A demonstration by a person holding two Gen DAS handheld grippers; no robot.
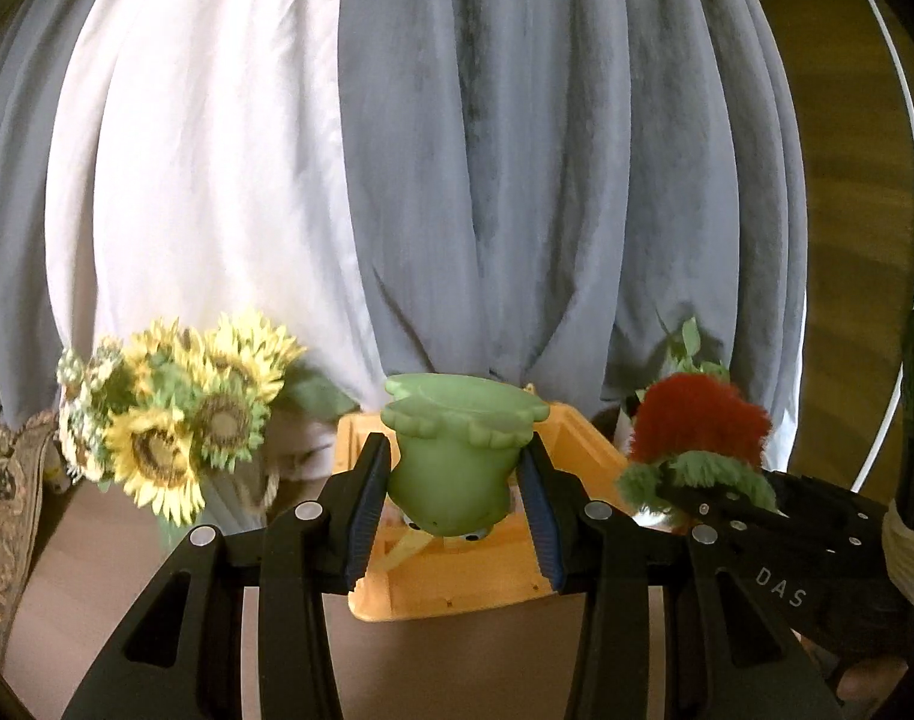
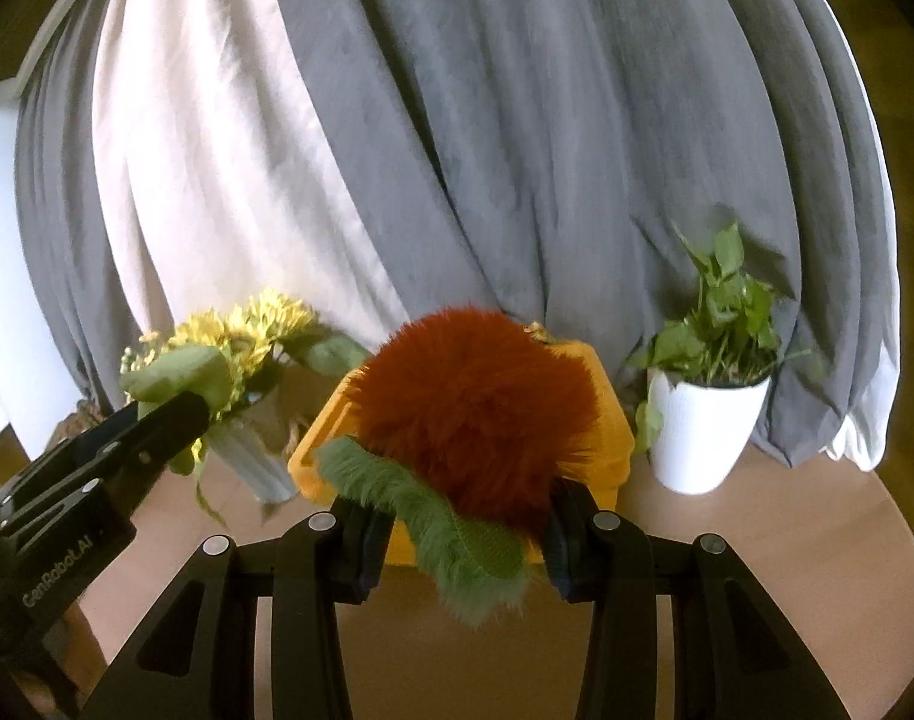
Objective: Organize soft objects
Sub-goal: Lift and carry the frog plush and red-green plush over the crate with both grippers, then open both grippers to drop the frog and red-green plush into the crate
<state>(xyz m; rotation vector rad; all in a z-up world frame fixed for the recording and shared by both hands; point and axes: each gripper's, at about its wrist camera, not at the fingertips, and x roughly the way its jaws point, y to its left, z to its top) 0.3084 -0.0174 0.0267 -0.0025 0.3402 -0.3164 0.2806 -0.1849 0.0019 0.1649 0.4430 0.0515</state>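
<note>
My left gripper (image 1: 453, 501) is shut on a soft green frog-like toy (image 1: 453, 450), held upside down above an orange bin (image 1: 457, 582); the toy's eyes point down. To its right the right gripper (image 1: 721, 498) shows side-on with a fluffy red-and-green plush (image 1: 697, 426). In the right wrist view my right gripper (image 2: 463, 531) is shut on that red plush (image 2: 475, 396), its green furry leaf (image 2: 457, 534) hanging down over the orange bin (image 2: 613, 420). The left gripper (image 2: 180, 414) with the green toy (image 2: 180, 375) appears at the left.
A vase of sunflowers (image 1: 174, 414) stands left of the bin on a brown round table (image 2: 727, 570). A white pot with a green plant (image 2: 703, 420) stands at the right. Grey and white curtains (image 1: 517, 150) hang behind. A patterned cloth (image 1: 0, 510) lies at far left.
</note>
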